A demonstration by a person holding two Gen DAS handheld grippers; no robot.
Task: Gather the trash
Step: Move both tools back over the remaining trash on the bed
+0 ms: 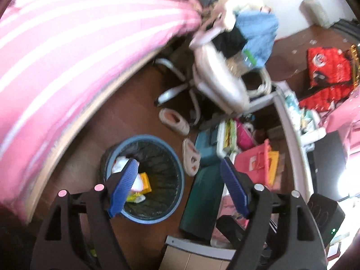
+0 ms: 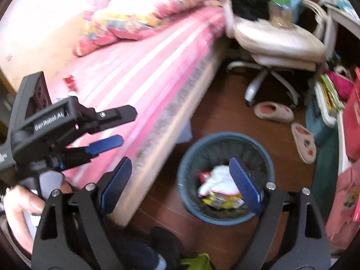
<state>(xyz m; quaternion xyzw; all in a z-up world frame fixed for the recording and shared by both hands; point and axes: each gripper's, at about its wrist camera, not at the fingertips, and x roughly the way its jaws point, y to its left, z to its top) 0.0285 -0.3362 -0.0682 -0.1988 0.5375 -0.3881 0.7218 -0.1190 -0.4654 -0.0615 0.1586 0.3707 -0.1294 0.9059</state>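
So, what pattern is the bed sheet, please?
Pink bed sheet with white stripes, clearest in right wrist view.

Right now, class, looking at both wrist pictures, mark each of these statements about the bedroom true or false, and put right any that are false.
1. The left gripper holds a wrapper. False: its jaws are open with nothing between them.
2. The bin already has trash in it. True: white tissue and yellow wrappers lie inside.
3. The bin stands on the bed. False: it stands on the wooden floor beside the bed.
4. Two slippers lie on the floor near the chair. True.
5. The right gripper is shut. False: it is open and holds nothing.
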